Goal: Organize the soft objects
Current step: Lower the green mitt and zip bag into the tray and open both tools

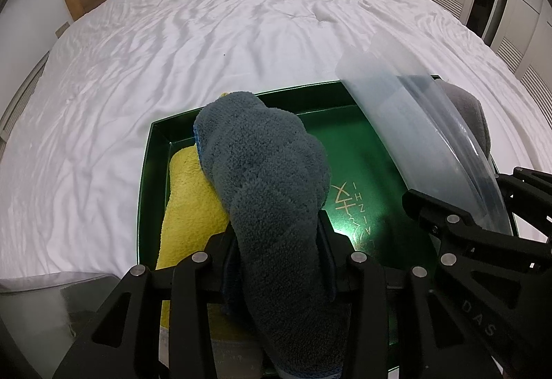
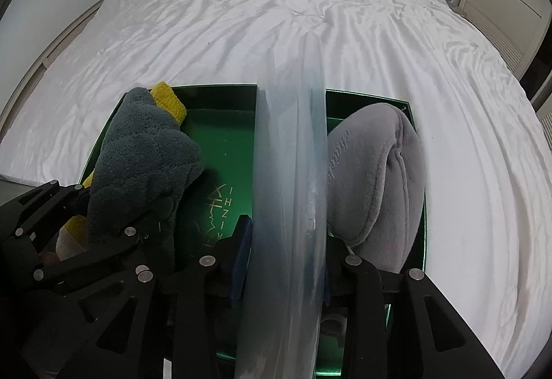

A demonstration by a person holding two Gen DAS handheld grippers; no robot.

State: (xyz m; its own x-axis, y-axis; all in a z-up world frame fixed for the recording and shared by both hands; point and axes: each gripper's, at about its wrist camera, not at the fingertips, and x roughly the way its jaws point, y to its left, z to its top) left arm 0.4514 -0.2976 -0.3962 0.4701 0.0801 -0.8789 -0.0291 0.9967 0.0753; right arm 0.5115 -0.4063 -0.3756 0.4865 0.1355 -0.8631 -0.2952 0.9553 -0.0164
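Left gripper (image 1: 279,261) is pinching the grey-blue towel (image 1: 265,165), jaws pressed into the pile from both sides; the towel is bulging forward over the green tray (image 1: 155,130) and partly overlying the yellow towel (image 1: 189,192) lying along the tray's left wall. Right gripper (image 2: 286,241) is clamping a translucent plastic piece (image 2: 293,144), apparently a lid or divider, standing on edge across the tray's middle. The grey plush cushion (image 2: 376,179) is sitting in the tray's right part, touching the plastic piece.

Step in hand, judged: the grey-blue towel is being placed into the tray while the plastic piece is being held as a partition.

Doing it well: lowering the towel into the bare green floor between the yellow towel and the plastic, letting go only once the bulk is resting below the rim. Keeping the plastic upright and steady, since tilting leftward would be eating into the free strip.

Edges and room: the tray is sitting on the white bed (image 1: 207,34), a soft, yielding base, so pressing down could be tipping it. The two grippers are working close together; left linkage is lying just beside the right one. Open bed lies well clear beyond the far rim.
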